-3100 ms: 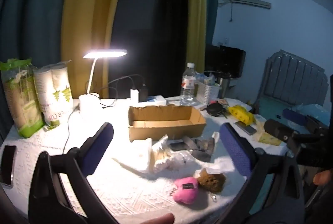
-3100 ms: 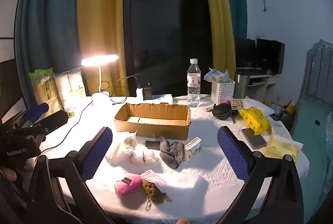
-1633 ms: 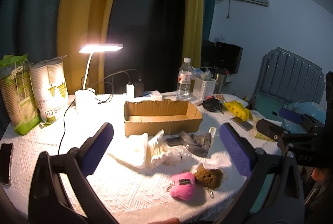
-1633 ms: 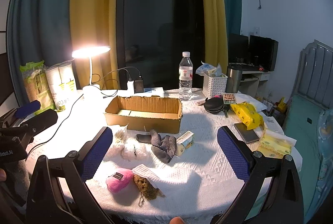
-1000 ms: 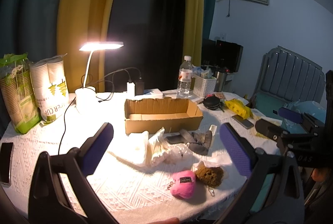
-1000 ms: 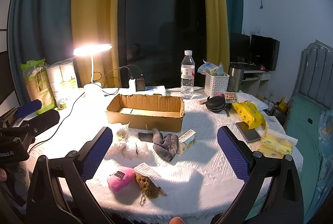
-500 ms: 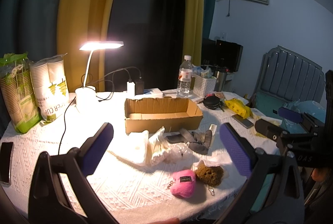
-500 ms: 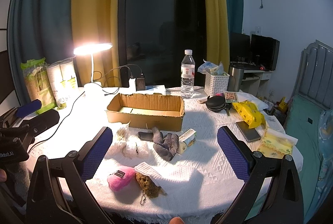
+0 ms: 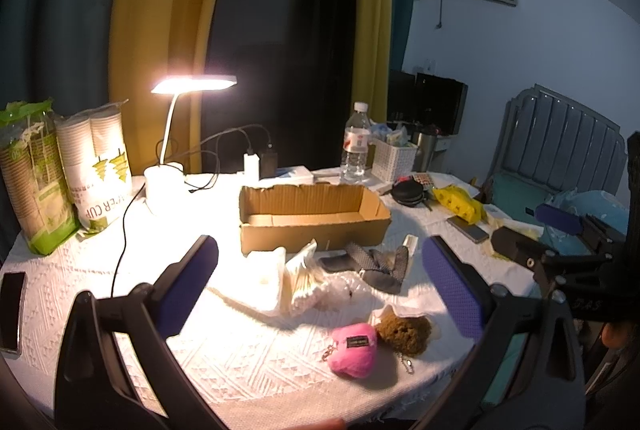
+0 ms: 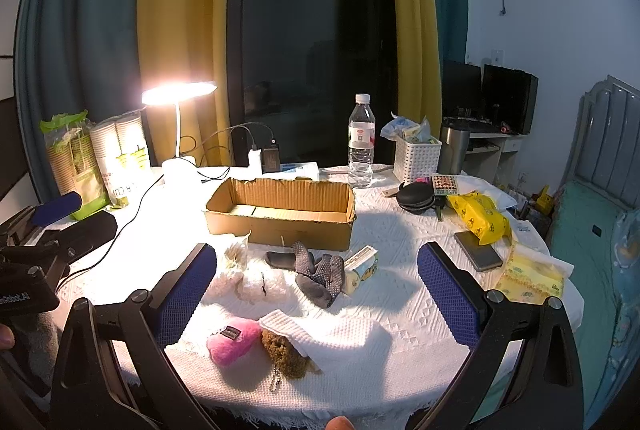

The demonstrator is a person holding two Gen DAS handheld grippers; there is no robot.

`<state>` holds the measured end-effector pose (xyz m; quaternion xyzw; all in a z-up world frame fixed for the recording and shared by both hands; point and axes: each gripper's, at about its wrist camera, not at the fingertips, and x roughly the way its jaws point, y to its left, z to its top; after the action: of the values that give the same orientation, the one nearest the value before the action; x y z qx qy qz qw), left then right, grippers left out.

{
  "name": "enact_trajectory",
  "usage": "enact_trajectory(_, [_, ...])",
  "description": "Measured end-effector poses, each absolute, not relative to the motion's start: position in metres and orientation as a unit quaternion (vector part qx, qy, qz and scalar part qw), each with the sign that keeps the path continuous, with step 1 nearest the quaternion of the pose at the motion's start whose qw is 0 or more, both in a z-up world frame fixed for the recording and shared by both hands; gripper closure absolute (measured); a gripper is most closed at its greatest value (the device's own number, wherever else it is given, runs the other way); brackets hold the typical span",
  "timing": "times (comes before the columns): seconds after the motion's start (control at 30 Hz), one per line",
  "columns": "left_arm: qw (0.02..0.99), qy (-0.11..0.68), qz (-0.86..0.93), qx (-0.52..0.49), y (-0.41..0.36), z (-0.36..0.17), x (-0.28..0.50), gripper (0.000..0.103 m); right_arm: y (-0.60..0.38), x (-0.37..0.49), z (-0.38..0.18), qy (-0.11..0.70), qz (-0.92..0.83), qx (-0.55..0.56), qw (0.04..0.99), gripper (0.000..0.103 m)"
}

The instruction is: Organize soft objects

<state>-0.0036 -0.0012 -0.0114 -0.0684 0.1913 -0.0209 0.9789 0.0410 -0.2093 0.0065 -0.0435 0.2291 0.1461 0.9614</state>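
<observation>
An open cardboard box (image 9: 312, 218) (image 10: 280, 214) stands mid-table. In front of it lie a white cloth (image 9: 266, 280), a bag of cotton swabs (image 9: 308, 282) (image 10: 256, 280), grey dotted socks (image 9: 380, 266) (image 10: 320, 272), a pink plush keychain (image 9: 354, 350) (image 10: 232, 340) and a brown plush (image 9: 404, 330) (image 10: 286, 352) partly under a white towel (image 10: 332, 334). My left gripper (image 9: 318, 286) and right gripper (image 10: 316, 290) are both open and empty, held above the table's near edge.
A lit desk lamp (image 9: 176, 138), paper cup packs (image 9: 96, 166), a water bottle (image 10: 361, 146), a white basket (image 10: 416, 160), a yellow packet (image 10: 478, 216), phones (image 10: 478, 250) (image 9: 12, 304) and a small carton (image 10: 360, 270) crowd the round table. A bed (image 10: 600, 230) stands right.
Both grippers drifted back slightly and steadied; the view is almost the same over the last second. Nothing on the table moved.
</observation>
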Motion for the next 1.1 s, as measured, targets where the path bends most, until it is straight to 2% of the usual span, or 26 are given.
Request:
enact_trajectory(0.47, [0.968,0.240,-0.020,-0.068,-0.004,-0.033,0.020,0.001,-0.212,0.048,-0.014,0.252,0.146,-0.038,0.956,0.001])
enact_trajectory(1.1, [0.934,0.351,-0.027,-0.062,-0.022,-0.107,0.063,0.001,-0.230,0.076,-0.070,0.322,0.143,-0.030,0.935,0.001])
